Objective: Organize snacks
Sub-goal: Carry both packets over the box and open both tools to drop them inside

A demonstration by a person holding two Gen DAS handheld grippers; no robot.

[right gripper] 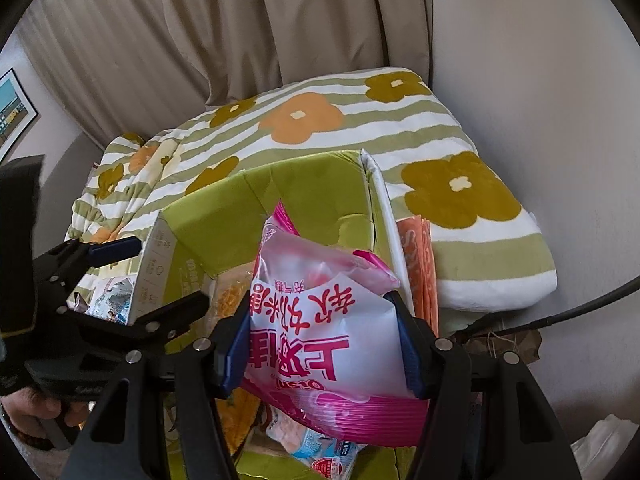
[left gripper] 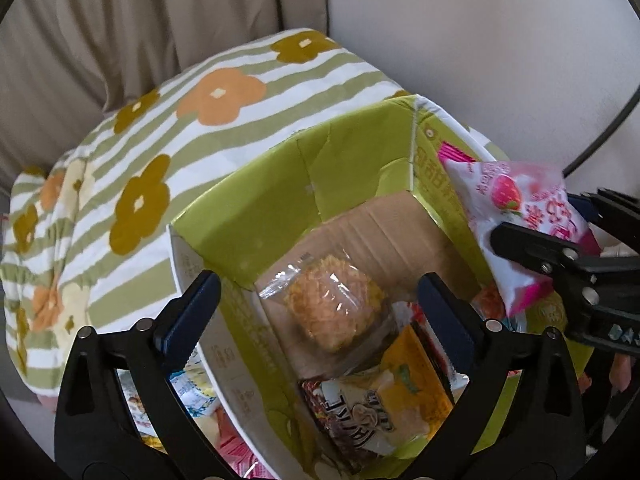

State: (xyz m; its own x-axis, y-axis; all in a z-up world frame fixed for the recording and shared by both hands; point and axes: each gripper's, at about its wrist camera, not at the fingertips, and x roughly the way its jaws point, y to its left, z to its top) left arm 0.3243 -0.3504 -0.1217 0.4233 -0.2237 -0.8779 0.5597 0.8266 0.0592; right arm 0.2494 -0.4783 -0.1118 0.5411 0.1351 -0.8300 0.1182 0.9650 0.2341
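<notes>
One glossy pink-and-white snack bag (right gripper: pixel 320 320), long axis roughly upright, sits pinched in the right gripper (right gripper: pixel 320 356) jaws over a green cardboard box (left gripper: pixel 280 168); left gripper (left gripper: pixel 316 312) jaws gape empty.

A green cardboard box (left gripper: pixel 280 168) with its flaps up stands open directly below the spread left claw (left gripper: pixel 316 312), holding a clear-wrapped golden pastry (left gripper: pixel 336 300) and other packets. A puffy pink-and-white strawberry snack bag (right gripper: pixel 320 320) is pinched upright between the right claw's (right gripper: pixel 320 354) blue pads, above the box's right side.
</notes>
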